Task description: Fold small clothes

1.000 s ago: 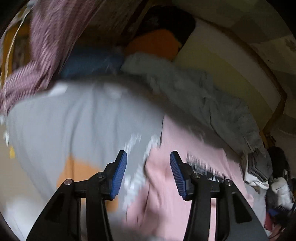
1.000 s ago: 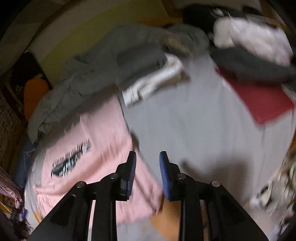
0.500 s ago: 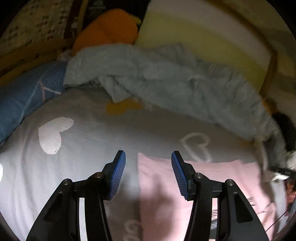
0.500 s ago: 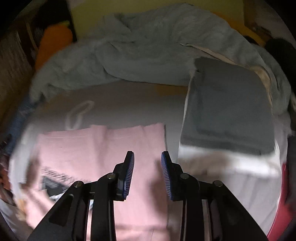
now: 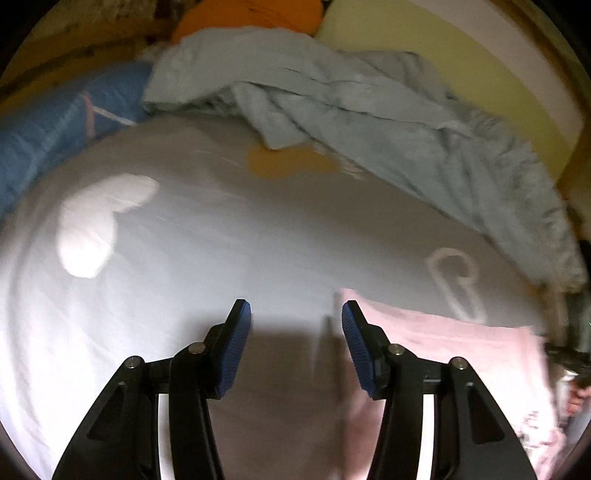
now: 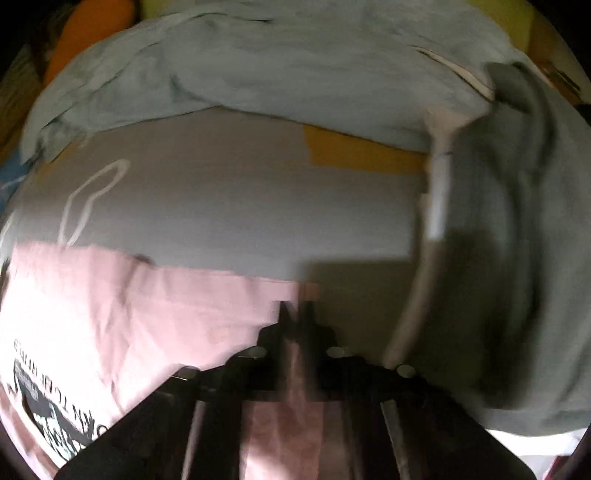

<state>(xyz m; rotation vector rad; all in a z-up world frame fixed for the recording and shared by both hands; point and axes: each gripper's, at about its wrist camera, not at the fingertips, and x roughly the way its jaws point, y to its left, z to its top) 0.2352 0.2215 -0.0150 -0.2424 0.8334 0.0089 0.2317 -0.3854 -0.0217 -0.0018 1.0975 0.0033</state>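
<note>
A pink shirt [image 5: 443, 343] with a black print lies flat on the grey bed sheet [image 5: 221, 240]. My left gripper [image 5: 297, 347] is open over the sheet. Its right blue pad [image 5: 354, 350] sits at the shirt's far left corner, and the blurred cloth edge runs just inside that pad. In the right wrist view the pink shirt [image 6: 147, 314] spreads to the left. My right gripper [image 6: 297, 310] is shut on its far right corner, with pink cloth showing between the dark fingers.
A crumpled grey-blue blanket [image 5: 369, 110] lies along the far side of the bed. A pile of folded grey clothes [image 6: 517, 258] sits close on the right of the right gripper. An orange cushion [image 5: 251, 14], a blue pillow [image 5: 48, 136] and a yellow pillow [image 5: 461, 62] line the edges.
Both grippers swept across the bed to the shirt's far edge. The right gripper went from open to shut on the corner. The left gripper stayed open and shifted left of the shirt.
</note>
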